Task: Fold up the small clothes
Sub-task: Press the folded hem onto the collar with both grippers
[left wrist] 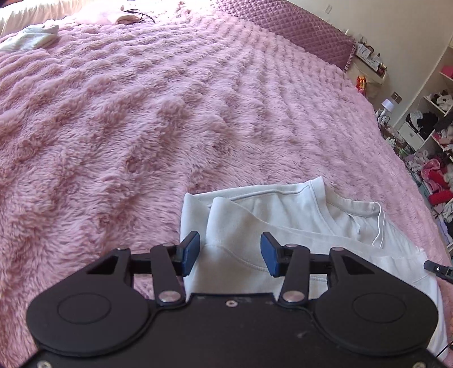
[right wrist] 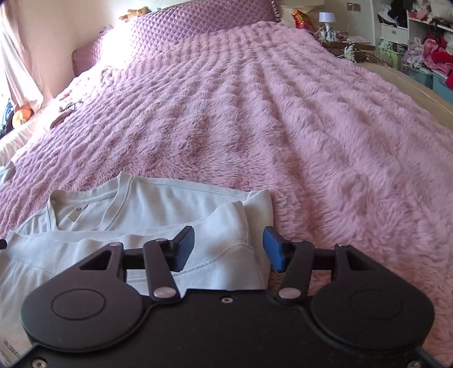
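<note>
A pale white T-shirt [left wrist: 283,203] lies partly folded on the pink fluffy blanket [left wrist: 141,127], with its neckline showing and its sleeves turned in. My left gripper [left wrist: 230,243] hovers over the shirt's left folded edge, blue pads apart, nothing pinched between them. In the right wrist view the same T-shirt [right wrist: 170,198] lies at lower left. My right gripper [right wrist: 228,240] stands open over its right folded edge, the cloth below the pads and not gripped. A black tip of the right gripper [left wrist: 436,269] shows at the left view's right edge.
The blanket [right wrist: 283,127] covers a wide bed. A quilted purple pillow [right wrist: 184,25] lies at its head. Another white garment [left wrist: 31,39] rests at the far left. A nightstand with a lamp [right wrist: 327,18] and shelves of clothes [left wrist: 436,136] stand beyond the bed's right side.
</note>
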`<state>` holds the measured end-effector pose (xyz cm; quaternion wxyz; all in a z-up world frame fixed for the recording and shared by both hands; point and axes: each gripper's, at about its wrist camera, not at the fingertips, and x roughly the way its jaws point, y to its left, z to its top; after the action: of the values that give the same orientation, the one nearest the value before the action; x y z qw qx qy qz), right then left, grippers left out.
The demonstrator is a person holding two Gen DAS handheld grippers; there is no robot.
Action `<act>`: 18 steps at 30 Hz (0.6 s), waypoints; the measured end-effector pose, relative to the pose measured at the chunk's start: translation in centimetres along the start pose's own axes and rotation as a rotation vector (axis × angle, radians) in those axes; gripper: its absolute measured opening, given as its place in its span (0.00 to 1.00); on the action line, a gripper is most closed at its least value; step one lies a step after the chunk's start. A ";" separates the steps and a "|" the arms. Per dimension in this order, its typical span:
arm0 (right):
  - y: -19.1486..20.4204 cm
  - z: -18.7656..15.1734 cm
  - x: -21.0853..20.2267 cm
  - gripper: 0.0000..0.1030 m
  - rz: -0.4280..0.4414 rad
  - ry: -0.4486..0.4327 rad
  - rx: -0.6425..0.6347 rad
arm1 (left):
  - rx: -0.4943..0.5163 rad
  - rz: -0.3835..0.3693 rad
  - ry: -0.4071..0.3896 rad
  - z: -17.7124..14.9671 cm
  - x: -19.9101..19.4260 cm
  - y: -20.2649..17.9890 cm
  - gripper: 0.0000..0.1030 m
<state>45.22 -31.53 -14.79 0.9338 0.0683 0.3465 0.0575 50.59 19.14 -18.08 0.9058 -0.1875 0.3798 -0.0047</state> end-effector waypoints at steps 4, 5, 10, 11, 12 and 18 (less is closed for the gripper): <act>0.5 -0.2 0.8 0.41 -0.005 0.015 -0.063 | 0.065 0.006 -0.004 -0.6 0.9 -0.8 0.43; 0.6 -0.3 1.0 0.38 -0.014 0.018 -0.063 | 0.081 0.012 -0.008 -0.6 1.0 -1.0 0.41; 0.6 -0.7 0.7 0.18 -0.035 -0.010 -0.084 | 0.109 0.019 -0.016 -0.5 1.9 -1.2 0.06; 0.6 -0.7 0.4 0.15 -0.034 -0.028 -0.080 | 0.108 0.013 -0.042 -0.5 1.6 -1.2 0.06; 0.7 -0.7 0.0 0.14 -0.037 -0.050 -0.079 | 0.115 0.006 -0.085 -0.6 0.6 -1.3 0.05; 2.0 0.0 -1.6 0.10 -0.040 -0.166 -0.127 | 0.101 -0.018 -0.256 0.0 -2.4 -0.8 0.05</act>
<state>43.92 -29.77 -13.45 0.9627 0.0067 0.2649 0.0545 48.95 18.76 -16.11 0.9551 -0.1440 0.2589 -0.0081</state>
